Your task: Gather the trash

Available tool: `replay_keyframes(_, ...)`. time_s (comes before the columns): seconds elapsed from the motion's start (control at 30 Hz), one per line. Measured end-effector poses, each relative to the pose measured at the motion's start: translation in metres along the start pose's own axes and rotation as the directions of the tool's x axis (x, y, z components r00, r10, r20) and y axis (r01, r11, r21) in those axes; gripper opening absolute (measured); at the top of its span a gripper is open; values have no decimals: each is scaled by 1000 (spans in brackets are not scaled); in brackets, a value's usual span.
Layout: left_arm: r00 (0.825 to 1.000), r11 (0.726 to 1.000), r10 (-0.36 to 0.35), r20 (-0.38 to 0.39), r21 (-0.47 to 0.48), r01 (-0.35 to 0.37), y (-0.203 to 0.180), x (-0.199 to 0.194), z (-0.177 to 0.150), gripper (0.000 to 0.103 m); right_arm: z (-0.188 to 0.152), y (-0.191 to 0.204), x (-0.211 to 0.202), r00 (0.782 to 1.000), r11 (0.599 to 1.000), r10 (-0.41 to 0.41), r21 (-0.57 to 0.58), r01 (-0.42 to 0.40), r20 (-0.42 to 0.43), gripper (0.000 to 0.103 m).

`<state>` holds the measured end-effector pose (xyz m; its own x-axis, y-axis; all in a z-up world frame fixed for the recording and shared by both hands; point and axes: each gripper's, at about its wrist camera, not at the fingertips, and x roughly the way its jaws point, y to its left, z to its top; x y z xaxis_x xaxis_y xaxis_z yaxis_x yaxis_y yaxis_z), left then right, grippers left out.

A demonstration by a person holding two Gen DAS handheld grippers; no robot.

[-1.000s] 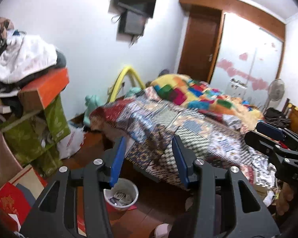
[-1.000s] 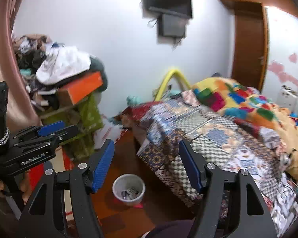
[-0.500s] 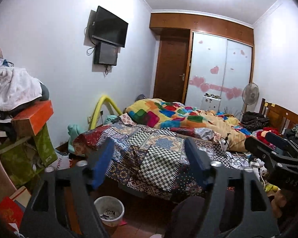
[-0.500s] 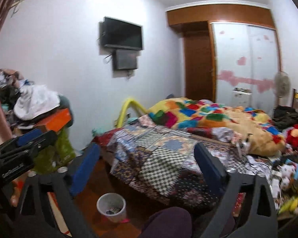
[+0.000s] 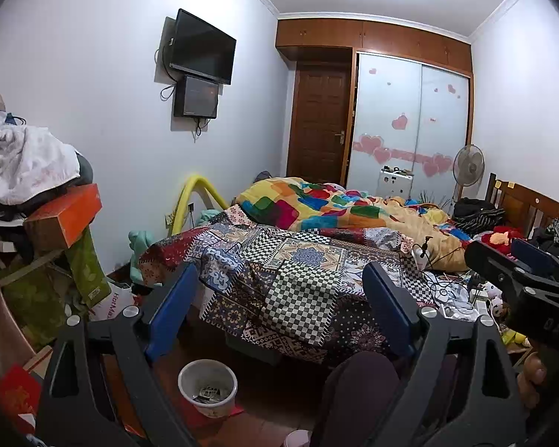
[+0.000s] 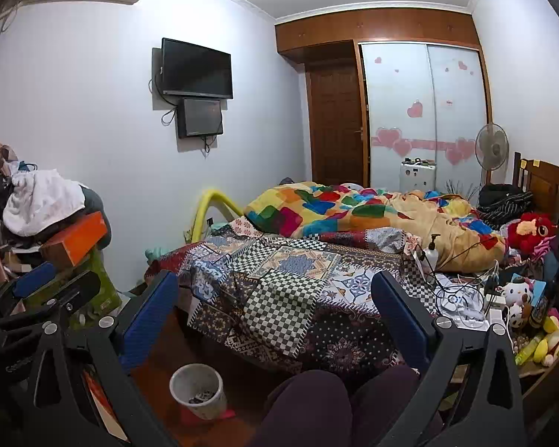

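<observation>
A white waste bin (image 5: pixel 207 386) with some scraps inside stands on the wooden floor at the foot of the bed; it also shows in the right wrist view (image 6: pixel 197 390). My left gripper (image 5: pixel 279 287) is open and empty, held well above the bin and facing the bed. My right gripper (image 6: pixel 275 296) is open and empty too, level with the left one. Each gripper shows at the edge of the other's view, the right one (image 5: pixel 518 272) and the left one (image 6: pixel 44 290). I see no loose trash between the fingers.
A bed (image 6: pixel 298 268) with patchwork covers and a colourful quilt (image 6: pixel 339 208) fills the middle. Cables, toys and bottles (image 6: pixel 503 305) crowd its right edge. A pile of boxes and clothes (image 5: pixel 37 201) stands at left. My knees (image 6: pixel 309 406) are below.
Both grippers have tilted up and pulled back, so the view went from the bed's foot to the whole room. Both jaws have opened wider.
</observation>
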<state>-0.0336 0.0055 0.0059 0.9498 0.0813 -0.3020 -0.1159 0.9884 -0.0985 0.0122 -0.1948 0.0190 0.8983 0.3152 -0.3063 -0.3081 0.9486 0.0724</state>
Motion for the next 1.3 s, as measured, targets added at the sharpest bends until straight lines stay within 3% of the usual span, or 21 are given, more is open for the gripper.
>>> replay_keyframes(0.47,1000,1000,3,-2,-14,-3,1,-4,-1,90,-5,2,-5,1000,1000,11,-11,-11,-22,103)
replay_keyframes(0.8,1000,1000,15,-1,-23,-15,0,-3,-3,100,-5,0,-5,999,1000,12,-7,-12,-35,103)
replay_keyframes(1.3,1000,999,25,3,-32,-25,-3,-8,-4,102,-6,2,-6,999,1000,14,-9,-14,-41,103)
